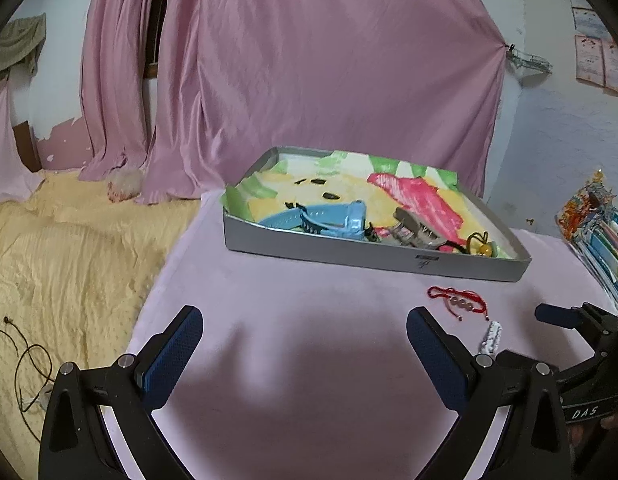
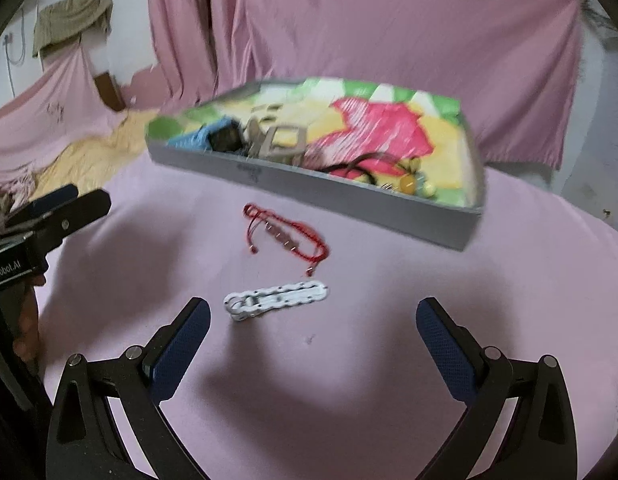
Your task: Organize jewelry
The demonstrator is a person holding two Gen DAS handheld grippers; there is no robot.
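A grey tray lined with bright patterned paper holds a blue hair claw, a brown clip and a dark cord with yellow beads. In front of it on the pink cloth lie a red cord bracelet and a white link bracelet. My left gripper is open over bare cloth, left of both bracelets. My right gripper is open, with the white bracelet just beyond its left fingertip. The right wrist view is blurred.
A yellow blanket with a dark cable lies left of the pink cloth. Pink curtains hang behind the tray. A stack of colourful books or packets sits at the right edge.
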